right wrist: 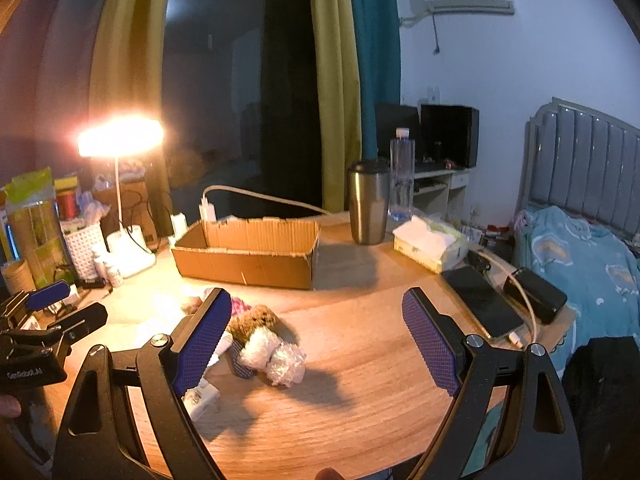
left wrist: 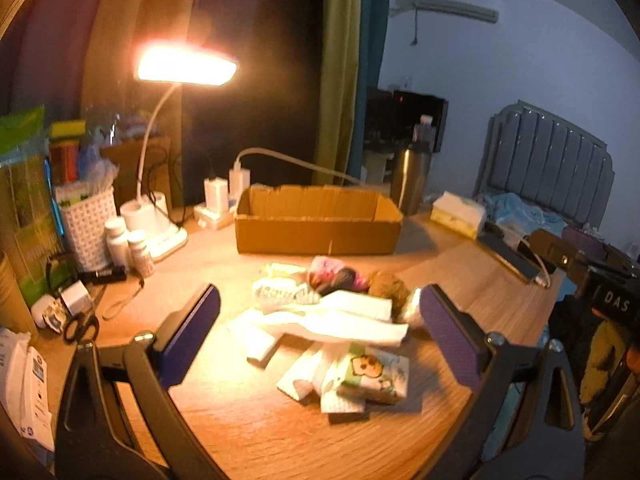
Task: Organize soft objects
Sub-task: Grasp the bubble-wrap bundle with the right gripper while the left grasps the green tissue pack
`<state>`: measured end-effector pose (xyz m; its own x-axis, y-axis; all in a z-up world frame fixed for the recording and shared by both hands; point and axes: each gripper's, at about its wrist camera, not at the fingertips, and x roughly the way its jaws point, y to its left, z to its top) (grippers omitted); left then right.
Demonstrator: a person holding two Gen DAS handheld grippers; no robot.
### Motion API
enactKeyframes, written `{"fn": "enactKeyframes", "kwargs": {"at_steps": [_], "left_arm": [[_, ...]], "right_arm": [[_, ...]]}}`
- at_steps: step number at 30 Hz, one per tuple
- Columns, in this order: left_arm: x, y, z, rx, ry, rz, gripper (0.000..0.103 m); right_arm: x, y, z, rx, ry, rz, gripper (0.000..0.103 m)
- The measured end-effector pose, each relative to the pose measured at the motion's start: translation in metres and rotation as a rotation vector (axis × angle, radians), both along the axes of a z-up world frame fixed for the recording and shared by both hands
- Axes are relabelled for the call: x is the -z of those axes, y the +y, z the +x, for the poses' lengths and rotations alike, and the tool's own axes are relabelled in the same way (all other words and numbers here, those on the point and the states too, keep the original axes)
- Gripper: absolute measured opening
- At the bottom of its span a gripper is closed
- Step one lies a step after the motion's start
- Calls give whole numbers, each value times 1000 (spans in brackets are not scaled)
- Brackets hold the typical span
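Our left gripper [left wrist: 320,324] hangs with its jaws spread wide and nothing between the pads; the same goes for our right gripper [right wrist: 316,328], gaping and empty. Between the left fingers, in the left wrist view, sits the pile of soft objects [left wrist: 332,328]: white folded cloths, a printed tissue pack [left wrist: 376,376] at six o'clock of the heap, a pink-and-dark fuzzy thing [left wrist: 340,276] and a brown tuft [left wrist: 388,286] at twelve. In the right wrist view the heap lies toward nine o'clock, with a crinkly white bundle [right wrist: 276,354] just beside the left finger. Beyond the pile, at twelve o'clock and well apart from it, stands the open cardboard box [left wrist: 316,236], which looks empty from here. A lamp [left wrist: 186,68] glows at ten o'clock, a steel tumbler [right wrist: 368,208] at one.

We judge the sorting has not begun: this is the approach before a first pick. Next we must lower one gripper over a single item, close gently, and carry it toward the box.
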<state>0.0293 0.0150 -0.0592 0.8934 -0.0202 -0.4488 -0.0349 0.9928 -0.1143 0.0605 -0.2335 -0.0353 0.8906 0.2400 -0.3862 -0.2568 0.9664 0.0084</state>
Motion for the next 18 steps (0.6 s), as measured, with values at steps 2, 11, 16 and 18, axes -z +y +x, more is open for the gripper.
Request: {"fn": "enactKeyframes", "kwargs": {"at_steps": [2, 11, 16, 18], "left_arm": [[7, 2, 6, -1, 25, -9, 100], [38, -8, 27, 54, 136, -14, 100], [52, -27, 36, 123, 190, 5, 100], [56, -38, 39, 155, 203, 29, 100]], "right_arm": [[8, 1, 8, -7, 26, -11, 90], [52, 13, 41, -39, 167, -54, 90], [66, 12, 54, -40, 212, -56, 90], [69, 9, 57, -36, 220, -53, 90]]}}
